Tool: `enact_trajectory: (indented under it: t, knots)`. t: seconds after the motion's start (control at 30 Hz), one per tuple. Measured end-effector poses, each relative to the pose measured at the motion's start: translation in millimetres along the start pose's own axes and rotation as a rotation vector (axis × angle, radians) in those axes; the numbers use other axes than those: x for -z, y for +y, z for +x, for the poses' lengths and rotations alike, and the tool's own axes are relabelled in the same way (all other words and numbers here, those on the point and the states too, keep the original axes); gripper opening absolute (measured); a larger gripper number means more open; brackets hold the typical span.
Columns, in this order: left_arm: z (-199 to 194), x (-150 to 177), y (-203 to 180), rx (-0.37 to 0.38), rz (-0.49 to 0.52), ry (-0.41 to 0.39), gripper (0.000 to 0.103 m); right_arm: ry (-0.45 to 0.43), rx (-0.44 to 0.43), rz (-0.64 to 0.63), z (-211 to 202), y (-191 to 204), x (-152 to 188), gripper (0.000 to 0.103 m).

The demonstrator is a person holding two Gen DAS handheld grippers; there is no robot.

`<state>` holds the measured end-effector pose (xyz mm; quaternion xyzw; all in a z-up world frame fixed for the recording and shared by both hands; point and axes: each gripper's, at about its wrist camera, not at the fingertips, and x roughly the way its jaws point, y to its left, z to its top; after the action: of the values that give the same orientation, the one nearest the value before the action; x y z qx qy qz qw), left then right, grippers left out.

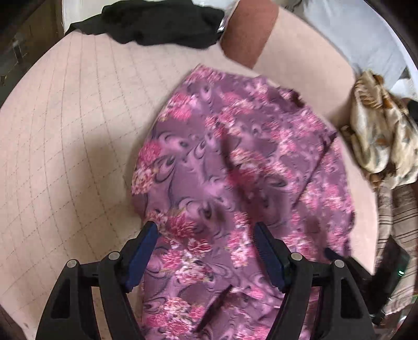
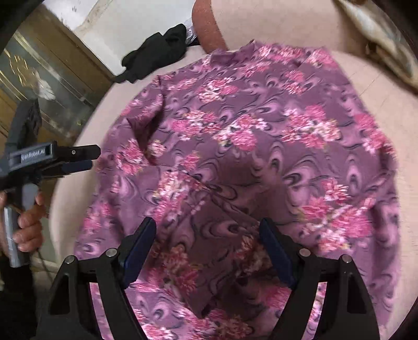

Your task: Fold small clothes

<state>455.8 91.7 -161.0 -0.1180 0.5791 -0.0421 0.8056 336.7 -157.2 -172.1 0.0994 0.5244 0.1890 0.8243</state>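
A purple garment point(image 1: 235, 157) with pink flowers lies spread, with some creases, on a pale pink quilted bed point(image 1: 65, 130). My left gripper point(image 1: 205, 226) hangs over the garment's near left part, jaws wide open, the cloth below them and not pinched. In the right wrist view the same garment point(image 2: 248, 136) fills the middle. My right gripper point(image 2: 206, 222) stands open above its near part, nothing pressed between the pads. The left gripper point(image 2: 88, 157) shows side-on at the garment's left edge, held by a hand point(image 2: 28, 222).
A black garment point(image 1: 162, 23) lies bunched at the bed's far side beside a reddish-brown cushion point(image 1: 248, 28). A cream and brown patterned cloth point(image 1: 378, 136) is heaped at the right edge, above striped fabric point(image 1: 399, 209). A wood and glass cabinet point(image 2: 52, 78) stands left of the bed.
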Motion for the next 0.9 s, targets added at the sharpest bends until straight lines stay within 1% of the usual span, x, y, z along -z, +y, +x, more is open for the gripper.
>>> enact_trajectory:
  t: [0.03,0.07,0.1,0.13,0.17,0.2,0.23,0.27,0.3,0.33,0.37,0.4,0.43,0.47,0.5,0.53,0.57,0.6,0.63,0.67,0.7,0.73,0.77,0.8,0.87,0.9]
  knots:
    - [4,-1,2,-0.046,-0.017,0.007,0.078,0.009,0.023,-0.031,2,6,-3,0.081]
    - [5,3,7,-0.080,-0.058,0.016,0.077,0.008,0.037,-0.062,3,11,-7,0.081]
    - [3,8,15,-0.088,-0.111,0.030,0.076,0.009,0.040,-0.088,4,16,-12,0.081]
    - [4,12,20,-0.080,-0.161,0.044,0.076,0.021,0.028,-0.104,6,21,-17,0.081]
    - [7,15,25,-0.052,-0.205,0.050,0.075,0.056,0.003,-0.129,12,27,-24,0.081]
    - [9,18,28,-0.009,-0.243,0.050,0.071,0.097,-0.013,-0.167,22,34,-31,0.081]
    - [11,19,30,0.034,-0.276,0.049,0.069,0.115,-0.001,-0.190,28,36,-34,0.081]
    - [14,19,31,0.056,-0.292,0.047,0.065,0.135,0.042,-0.206,36,37,-35,0.073]
    - [19,18,31,0.071,-0.304,0.049,0.057,0.152,0.083,-0.197,41,33,-35,0.055]
    - [21,19,33,0.076,-0.316,0.054,0.052,0.147,0.116,-0.199,38,31,-34,0.045]
    - [26,19,34,0.083,-0.331,0.065,0.044,0.140,0.131,-0.199,30,28,-31,0.030]
    - [25,20,37,0.089,-0.340,0.074,0.031,0.136,0.134,-0.181,23,22,-26,0.023]
    - [26,20,34,0.095,-0.333,0.083,0.022,0.147,0.142,-0.165,21,15,-20,0.020]
    - [27,20,30,0.093,-0.315,0.087,0.008,0.158,0.139,-0.158,22,12,-17,0.016]
    - [26,18,24,0.087,-0.292,0.085,0.004,0.160,0.132,-0.139,19,8,-15,0.011]
    - [15,18,22,0.100,-0.287,0.058,0.004,0.167,0.125,-0.111,13,8,-16,0.009]
    - [1,18,23,0.127,-0.288,0.025,0.003,0.164,0.129,-0.099,6,12,-17,0.009]
    - [-11,18,21,0.148,-0.276,-0.009,0.003,0.138,0.126,-0.087,-10,17,-18,0.009]
    - [-23,17,19,0.148,-0.256,-0.042,0.003,0.116,0.106,-0.071,-23,22,-16,0.009]
    - [-29,18,19,0.142,-0.252,-0.060,0.003,0.094,0.083,-0.041,-43,25,-13,0.009]
    - [-30,17,21,0.142,-0.258,-0.059,0.003,0.072,0.074,-0.015,-61,25,-6,0.009]
    - [-24,17,23,0.146,-0.266,-0.034,0.003,0.055,0.069,0.005,-75,24,4,0.009]
    - [-15,17,23,0.146,-0.266,0.001,0.003,0.049,0.071,0.029,-80,22,14,0.009]
    - [-3,18,20,0.139,-0.251,0.054,0.003,0.058,0.075,0.062,-80,16,24,0.009]
    - [22,25,10,0.105,-0.216,0.158,0.003,0.100,0.110,0.094,-63,7,40,0.009]
    - [30,29,8,0.083,-0.213,0.181,0.004,0.117,0.144,0.105,-51,1,46,0.009]
